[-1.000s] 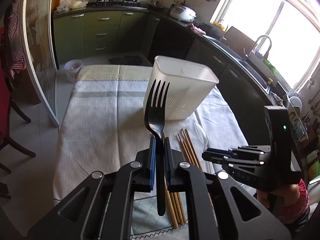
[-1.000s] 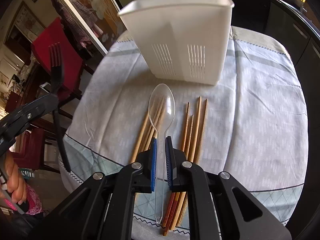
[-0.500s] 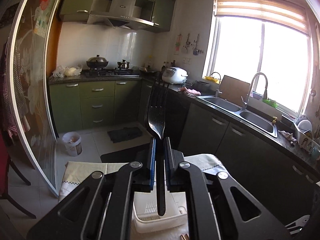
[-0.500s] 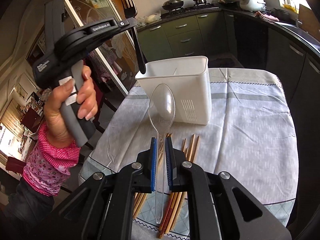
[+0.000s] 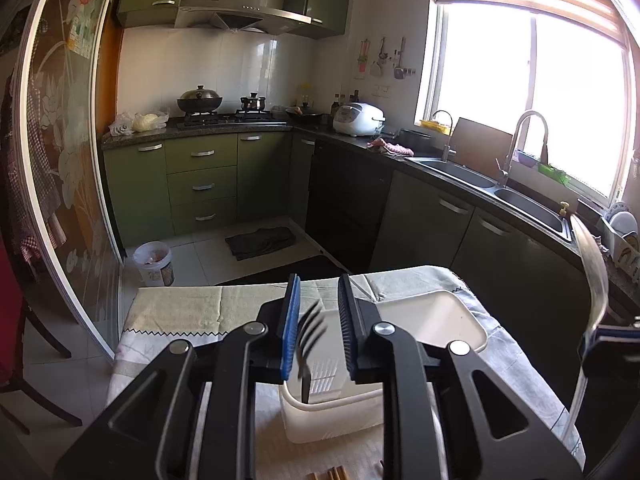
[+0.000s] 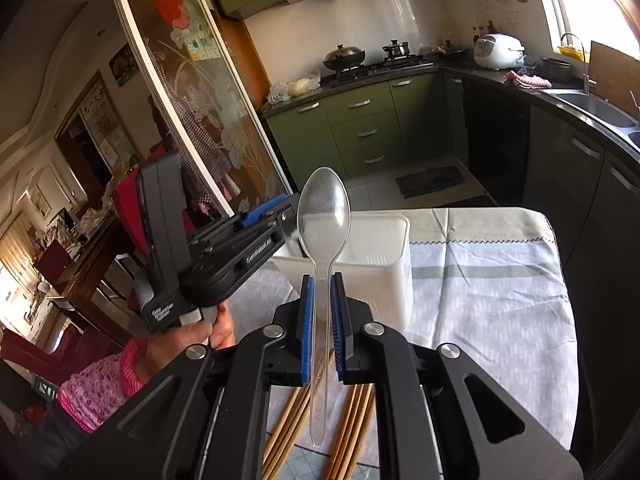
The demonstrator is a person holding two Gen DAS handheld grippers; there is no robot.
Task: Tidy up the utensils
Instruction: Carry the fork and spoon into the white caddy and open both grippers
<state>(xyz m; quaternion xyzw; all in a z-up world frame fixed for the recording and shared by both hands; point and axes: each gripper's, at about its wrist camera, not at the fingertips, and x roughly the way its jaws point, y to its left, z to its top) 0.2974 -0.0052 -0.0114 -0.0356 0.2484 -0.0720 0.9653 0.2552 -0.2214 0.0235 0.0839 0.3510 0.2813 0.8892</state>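
1. The step in hand is the drop of the black fork [image 5: 310,344] into the white utensil holder [image 5: 436,320], which stands on the cloth-covered table [image 6: 500,280].
2. The left gripper [image 5: 318,322] hangs over the near left end of the holder, and its jaws are opening. The fork sits blurred and tilted between the blue pads, apparently loose and falling, tines up, handle already below the rim.
3. The right gripper [image 6: 322,320] is clamped narrow on the stem of a clear plastic spoon [image 6: 323,216], bowl upward, held above the table just near of the holder.
4. Wooden chopsticks [image 6: 352,420] lie on the cloth at the near edge, under the right gripper, not yet sorted.
5. Next, I judge, the left gripper needs to clear the holder's mouth, then the spoon must travel over the opening before those fingers let go.
6. The chopsticks would follow.
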